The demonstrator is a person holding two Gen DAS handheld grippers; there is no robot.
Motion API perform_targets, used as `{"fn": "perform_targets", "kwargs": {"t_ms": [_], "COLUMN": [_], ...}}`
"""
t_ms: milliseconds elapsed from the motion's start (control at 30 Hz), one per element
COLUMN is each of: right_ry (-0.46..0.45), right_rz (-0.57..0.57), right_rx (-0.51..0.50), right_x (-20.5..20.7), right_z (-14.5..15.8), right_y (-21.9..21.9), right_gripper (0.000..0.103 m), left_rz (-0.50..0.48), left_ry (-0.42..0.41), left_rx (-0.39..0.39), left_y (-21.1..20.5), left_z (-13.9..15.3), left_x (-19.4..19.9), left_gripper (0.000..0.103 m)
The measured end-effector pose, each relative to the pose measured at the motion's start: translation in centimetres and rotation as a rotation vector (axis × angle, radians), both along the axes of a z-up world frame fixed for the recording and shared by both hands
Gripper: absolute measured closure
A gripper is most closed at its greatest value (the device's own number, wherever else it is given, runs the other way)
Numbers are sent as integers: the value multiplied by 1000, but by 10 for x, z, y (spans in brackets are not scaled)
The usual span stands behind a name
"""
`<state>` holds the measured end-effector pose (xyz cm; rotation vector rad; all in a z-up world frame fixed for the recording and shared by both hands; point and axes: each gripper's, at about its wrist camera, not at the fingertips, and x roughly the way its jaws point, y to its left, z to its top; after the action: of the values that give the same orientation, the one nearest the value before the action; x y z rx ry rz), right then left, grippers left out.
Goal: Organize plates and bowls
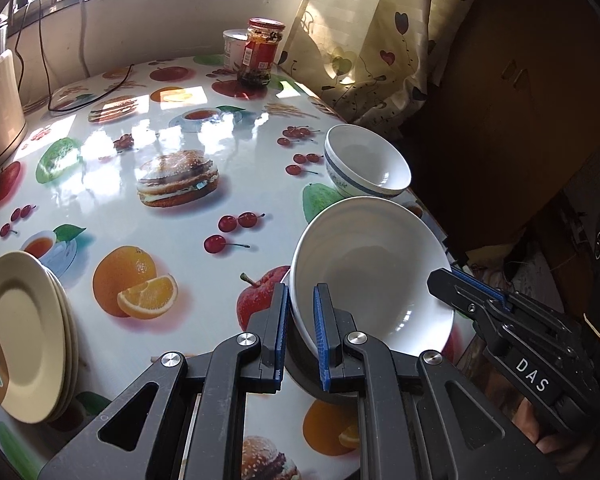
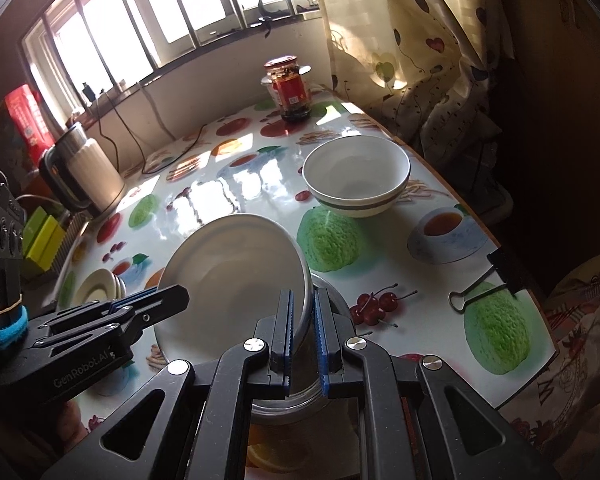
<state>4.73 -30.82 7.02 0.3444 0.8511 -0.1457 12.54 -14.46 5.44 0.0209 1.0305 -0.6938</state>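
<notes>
Plates (image 1: 24, 336) sat stacked on my glossy fruit-print bench (image 1: 172, 128) below a barred window (image 2: 172, 8). Both my left tongs (image 1: 301, 334) and right tongs (image 2: 302, 334) were clenched on the white bowl (image 1: 375, 272).

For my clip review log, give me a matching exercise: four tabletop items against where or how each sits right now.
Items:
1. white plate
2. blue-banded bowl
3. stack of cream plates
4. red-lidded jar

States:
A. far end of the table, near the window
B. tilted, its rim between both grippers' fingers
C. lying flat at the table's left edge
D. upright, just beyond the tilted dish

Pairs: 1-B, 2-D, 3-C, 4-A
</notes>
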Motion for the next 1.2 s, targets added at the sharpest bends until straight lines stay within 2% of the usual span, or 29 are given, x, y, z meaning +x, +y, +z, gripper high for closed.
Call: {"fn": "perform_targets", "kwargs": {"t_ms": [633,1200], "right_ry": [50,61], "right_rz": [-19,-19], "right_rx": [32,37], "right_x": [-7,-6], "right_z": [-21,-27], "right_y": [-8,-6], "right_gripper": [92,90], "left_rz": [-10,-11], "left_ry": [55,61], "left_rx": [27,26], "left_y": [-5,-6], "left_z": [-17,-18], "left_x": [-2,-2], "left_gripper": [90,90]}}
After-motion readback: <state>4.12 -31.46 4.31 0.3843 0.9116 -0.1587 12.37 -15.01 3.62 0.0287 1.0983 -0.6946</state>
